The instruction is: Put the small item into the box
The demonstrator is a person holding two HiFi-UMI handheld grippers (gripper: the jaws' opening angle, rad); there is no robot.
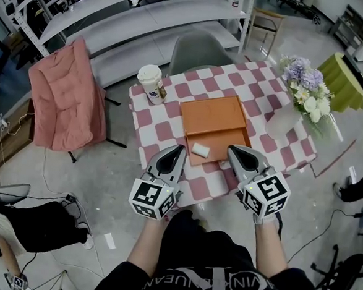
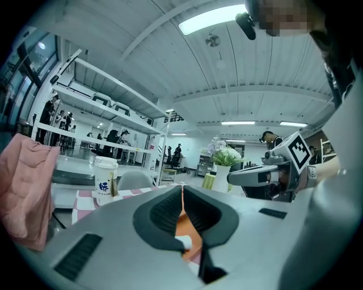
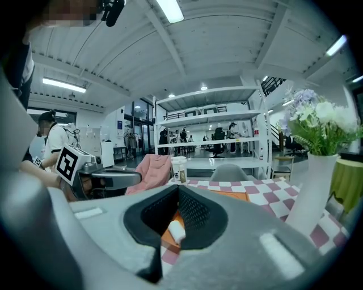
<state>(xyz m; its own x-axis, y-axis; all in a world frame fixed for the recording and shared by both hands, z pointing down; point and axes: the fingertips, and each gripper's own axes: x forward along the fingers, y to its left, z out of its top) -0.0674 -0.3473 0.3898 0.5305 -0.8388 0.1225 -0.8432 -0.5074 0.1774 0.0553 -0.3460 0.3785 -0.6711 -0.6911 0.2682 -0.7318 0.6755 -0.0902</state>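
The small item (image 1: 200,150) lies inside the box (image 1: 215,112) by its near wall, so the left gripper (image 1: 179,150) and right gripper (image 1: 232,150), both pressed together and empty, should probably clear the box without bumping it.

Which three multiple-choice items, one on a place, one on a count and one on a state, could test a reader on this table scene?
1. The small white item lies:
A) inside the flat orange box
B) under it
C) behind it

2. Lidded white paper cups on the pink-and-white checked table:
A) none
B) one
C) three

3. The jaws of the right gripper are:
A) wide apart
B) shut on the item
C) shut, empty

Answers:
1. A: the head view shows it within the box's rim, near the front edge.
2. B: a single cup stands at the back left corner.
3. C: the pads meet in the right gripper view, and the item lies beyond them.
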